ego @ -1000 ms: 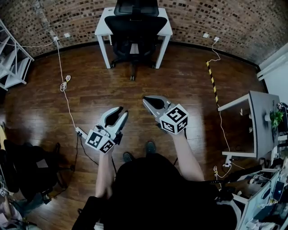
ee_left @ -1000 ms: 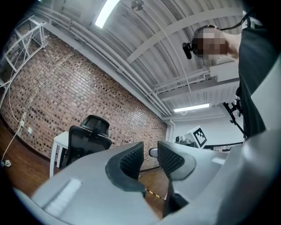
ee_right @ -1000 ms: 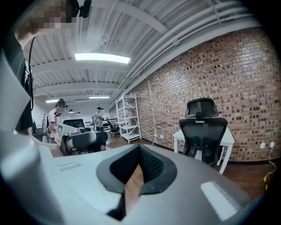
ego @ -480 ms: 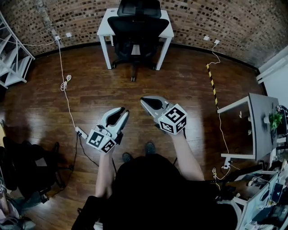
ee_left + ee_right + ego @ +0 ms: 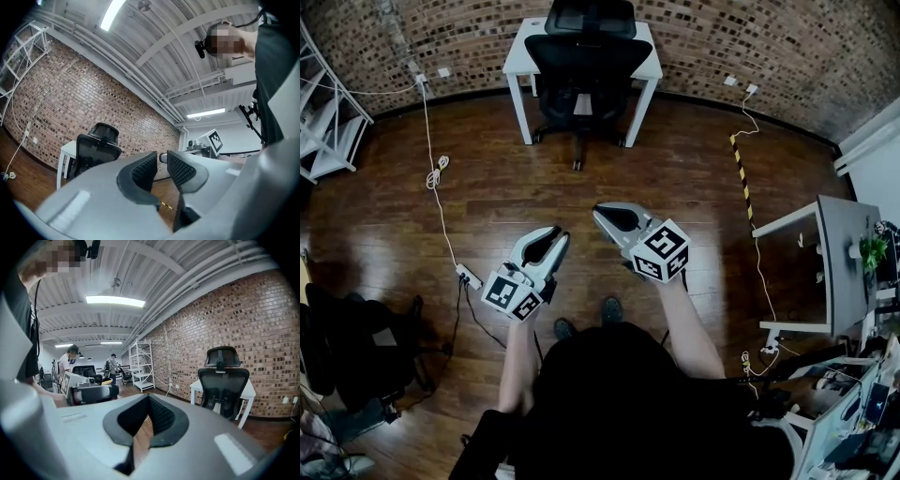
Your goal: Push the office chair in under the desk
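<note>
The black office chair stands at the white desk by the far brick wall, its seat under the top and its backrest toward me. Both grippers hang in the air over the wood floor, well short of the chair and pointing at it. My left gripper is shut with only a thin slit between its pads and nothing in it. My right gripper is shut and empty, its tips touching. In the left gripper view, the gripper looks past the chair. From the right gripper, the chair and desk show to the right.
A white cable and power strip lie on the floor at the left. A white shelf rack stands far left, another black chair near left, a grey desk at the right. Yellow-black tape marks the floor.
The right gripper has drifted a little to the left. The left gripper holds its place and the chair has not moved.
</note>
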Demonstrator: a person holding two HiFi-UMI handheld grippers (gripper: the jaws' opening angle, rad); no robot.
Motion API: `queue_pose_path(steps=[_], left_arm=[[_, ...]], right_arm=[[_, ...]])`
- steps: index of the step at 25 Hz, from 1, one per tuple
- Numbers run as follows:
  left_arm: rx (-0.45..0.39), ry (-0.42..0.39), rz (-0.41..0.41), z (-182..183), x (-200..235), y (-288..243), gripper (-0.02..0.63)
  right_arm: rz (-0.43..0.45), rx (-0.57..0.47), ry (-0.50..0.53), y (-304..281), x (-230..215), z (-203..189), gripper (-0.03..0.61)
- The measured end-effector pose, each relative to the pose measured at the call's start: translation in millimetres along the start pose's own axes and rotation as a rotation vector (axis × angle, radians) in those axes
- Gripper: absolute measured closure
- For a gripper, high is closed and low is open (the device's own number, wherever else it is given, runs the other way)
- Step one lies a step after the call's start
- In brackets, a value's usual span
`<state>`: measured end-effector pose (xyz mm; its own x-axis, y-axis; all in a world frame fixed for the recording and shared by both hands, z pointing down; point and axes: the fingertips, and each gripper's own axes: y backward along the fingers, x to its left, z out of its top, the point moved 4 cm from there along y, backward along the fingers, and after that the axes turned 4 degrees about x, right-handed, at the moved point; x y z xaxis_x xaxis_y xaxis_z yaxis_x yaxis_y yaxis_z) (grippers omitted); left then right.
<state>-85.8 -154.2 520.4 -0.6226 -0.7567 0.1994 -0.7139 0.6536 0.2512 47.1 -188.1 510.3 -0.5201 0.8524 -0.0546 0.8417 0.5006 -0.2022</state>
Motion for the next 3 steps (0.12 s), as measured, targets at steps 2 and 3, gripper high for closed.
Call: queue_pose_path(steps=[2, 3], left_arm=[[0.004, 0.002, 0.002, -1.2, 1.2, -1.5, 0.402], [0.005, 0.003, 0.002, -1.9, 1.8, -2.3, 0.402]], right_arm=[[0.001, 0.001, 0.0, -0.1, -1.9, 0.4, 0.578], [0.001, 0.002, 0.0, -0.1, -2.9, 0.6, 0.578]])
